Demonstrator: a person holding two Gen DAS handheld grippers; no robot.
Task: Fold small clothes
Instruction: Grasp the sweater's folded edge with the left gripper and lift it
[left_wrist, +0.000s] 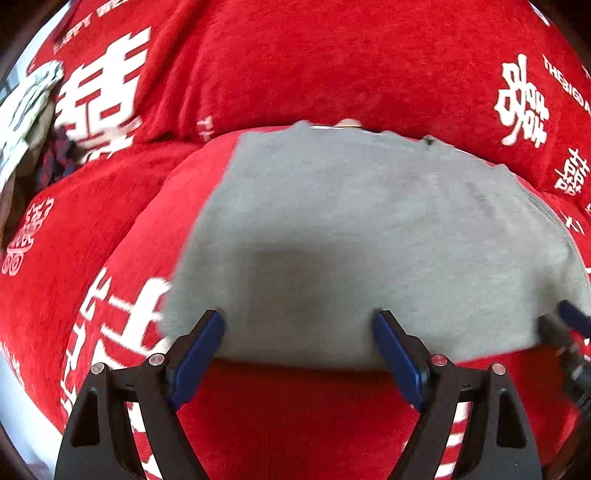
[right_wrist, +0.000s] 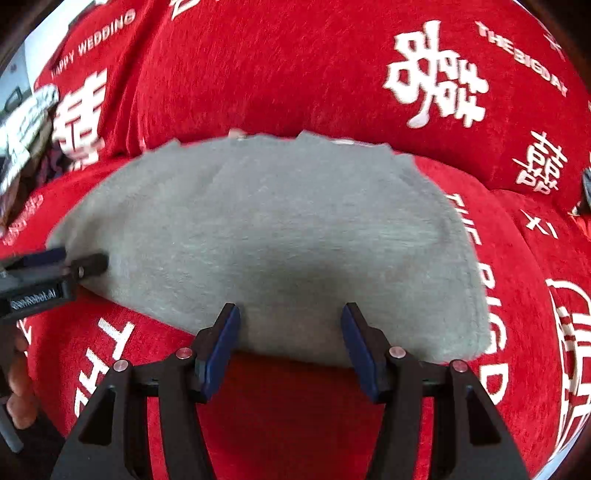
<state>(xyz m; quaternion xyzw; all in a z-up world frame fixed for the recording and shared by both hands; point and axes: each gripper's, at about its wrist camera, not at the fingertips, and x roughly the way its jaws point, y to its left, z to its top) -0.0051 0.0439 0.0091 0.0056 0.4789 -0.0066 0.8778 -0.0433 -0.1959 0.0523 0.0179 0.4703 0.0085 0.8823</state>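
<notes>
A small grey garment (left_wrist: 362, 229) lies folded flat on a red cushion; it also shows in the right wrist view (right_wrist: 266, 236). My left gripper (left_wrist: 299, 328) is open, its blue-padded fingers spread over the garment's near edge, holding nothing. My right gripper (right_wrist: 290, 321) is open over the same near edge, further right, also empty. The left gripper shows from the side in the right wrist view (right_wrist: 70, 266) at the garment's left corner. The right gripper's tip shows at the right edge of the left wrist view (left_wrist: 569, 317).
The red cushion (left_wrist: 110, 229) with white characters and lettering sits against a matching red backrest (right_wrist: 295, 66). A pile of patterned cloth and clutter (left_wrist: 26, 110) lies at the far left beside the cushion. A hand (right_wrist: 18, 384) holds the left gripper.
</notes>
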